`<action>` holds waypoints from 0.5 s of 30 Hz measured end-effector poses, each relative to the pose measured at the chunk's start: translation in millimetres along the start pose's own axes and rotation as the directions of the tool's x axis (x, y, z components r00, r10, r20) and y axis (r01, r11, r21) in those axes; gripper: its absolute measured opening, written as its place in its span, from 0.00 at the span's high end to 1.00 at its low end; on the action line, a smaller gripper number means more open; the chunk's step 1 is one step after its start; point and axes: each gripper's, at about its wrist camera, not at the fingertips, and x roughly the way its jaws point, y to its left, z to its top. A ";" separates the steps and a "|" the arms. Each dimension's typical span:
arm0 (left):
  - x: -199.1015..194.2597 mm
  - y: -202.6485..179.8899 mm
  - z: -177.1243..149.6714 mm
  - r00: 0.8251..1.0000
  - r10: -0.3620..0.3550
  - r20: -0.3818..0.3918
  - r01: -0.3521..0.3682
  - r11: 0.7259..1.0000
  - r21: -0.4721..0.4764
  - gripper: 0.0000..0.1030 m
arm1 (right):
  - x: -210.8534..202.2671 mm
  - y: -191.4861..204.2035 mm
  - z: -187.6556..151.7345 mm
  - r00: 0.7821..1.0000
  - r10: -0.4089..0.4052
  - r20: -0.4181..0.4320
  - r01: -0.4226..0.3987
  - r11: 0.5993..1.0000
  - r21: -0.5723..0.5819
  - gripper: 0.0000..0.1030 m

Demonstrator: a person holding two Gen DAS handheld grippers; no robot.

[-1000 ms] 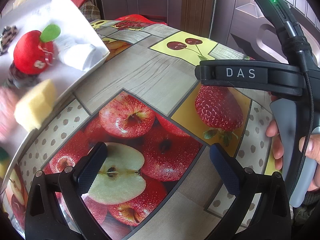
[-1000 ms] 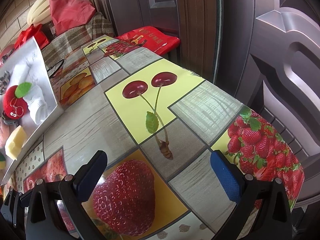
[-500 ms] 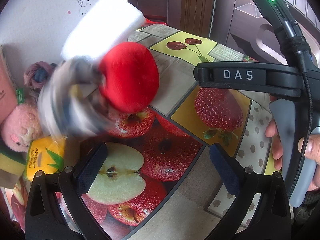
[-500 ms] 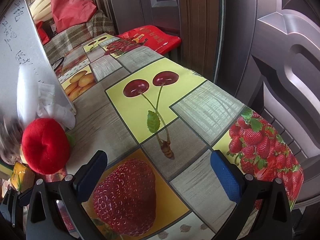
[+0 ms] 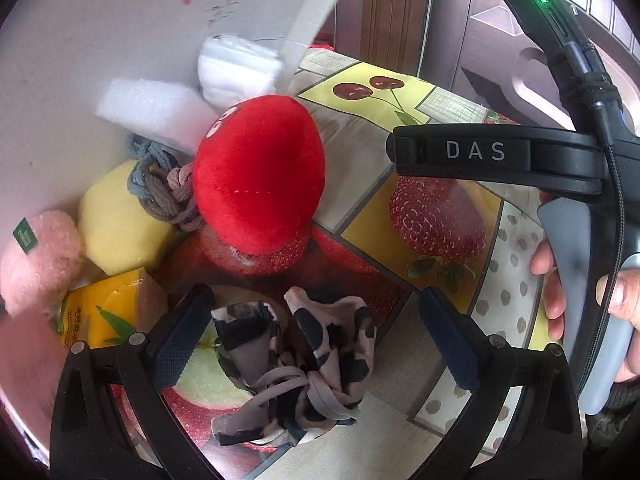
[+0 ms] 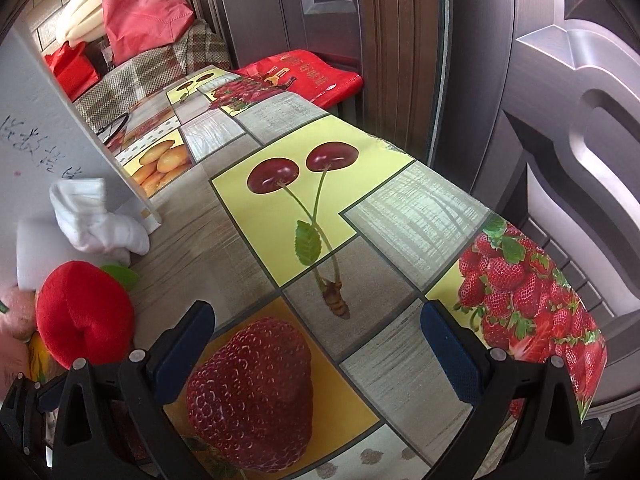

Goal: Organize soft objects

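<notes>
A pile of soft things lies on the fruit-print tablecloth (image 5: 360, 192) in the left wrist view: a red plush apple (image 5: 260, 176), a white foam block (image 5: 156, 108), folded white cloth (image 5: 236, 66), a yellow sponge (image 5: 116, 220), a grey knotted cord (image 5: 160, 188), a pink plush (image 5: 36, 256) and a cow-print fabric bundle (image 5: 296, 360). My left gripper (image 5: 316, 340) is open, with the cow-print bundle lying between its fingers. My right gripper (image 6: 316, 344) is open and empty over the printed strawberry; the red apple (image 6: 80, 316) lies to its left.
A white tray (image 5: 120, 20) is tipped up steeply behind the pile. A yellow juice carton (image 5: 104, 308) lies at the left. The right gripper's body (image 5: 500, 156) and hand stand at the right. Red bags (image 6: 144, 12) and a dark door (image 6: 540, 120) lie beyond the table edge.
The white tray has tipped up and its soft things have tumbled onto the table. The cow-print bundle has landed between my left fingers. Neither gripper has moved.
</notes>
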 end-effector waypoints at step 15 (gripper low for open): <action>0.2 -0.1 -0.9 1.000 0.000 0.000 0.000 1.000 0.000 0.01 | -0.7 -0.8 0.0 1.000 0.006 0.001 -0.006 1.000 0.003 0.00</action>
